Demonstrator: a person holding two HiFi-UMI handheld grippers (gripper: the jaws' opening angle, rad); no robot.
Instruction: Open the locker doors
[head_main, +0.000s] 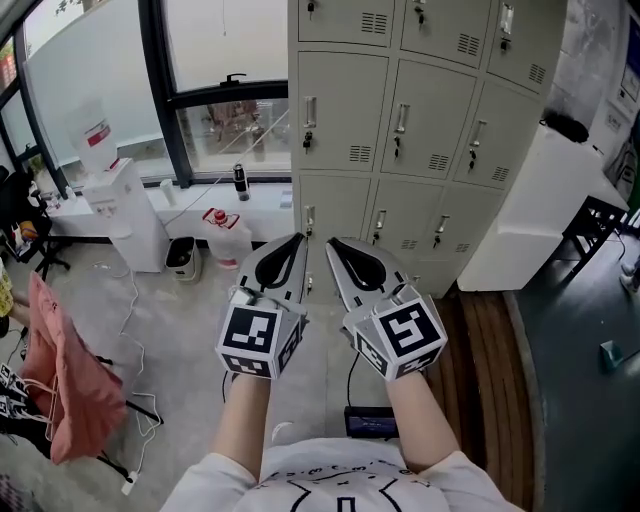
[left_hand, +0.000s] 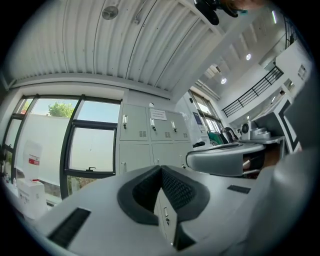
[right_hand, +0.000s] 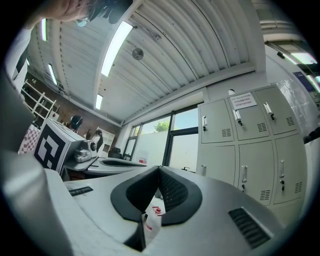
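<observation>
A bank of pale grey lockers (head_main: 400, 110) stands ahead, every door in view closed, each with a small handle and key. I hold both grippers side by side low in front of it, well short of the doors. The left gripper (head_main: 297, 240) is shut with nothing between its pads. The right gripper (head_main: 333, 243) is also shut and empty. In the left gripper view the jaws (left_hand: 161, 170) meet at the tip, with the lockers (left_hand: 145, 135) beyond. In the right gripper view the closed jaws (right_hand: 159, 171) point toward the window, and the lockers (right_hand: 250, 145) stand to the right.
A white water dispenser (head_main: 125, 215) and a white jug (head_main: 228, 235) sit by the window at left. A red cloth (head_main: 65, 385) hangs at lower left, with cables on the floor. A white cabinet (head_main: 535, 215) stands right of the lockers. A black device (head_main: 370, 422) lies near my feet.
</observation>
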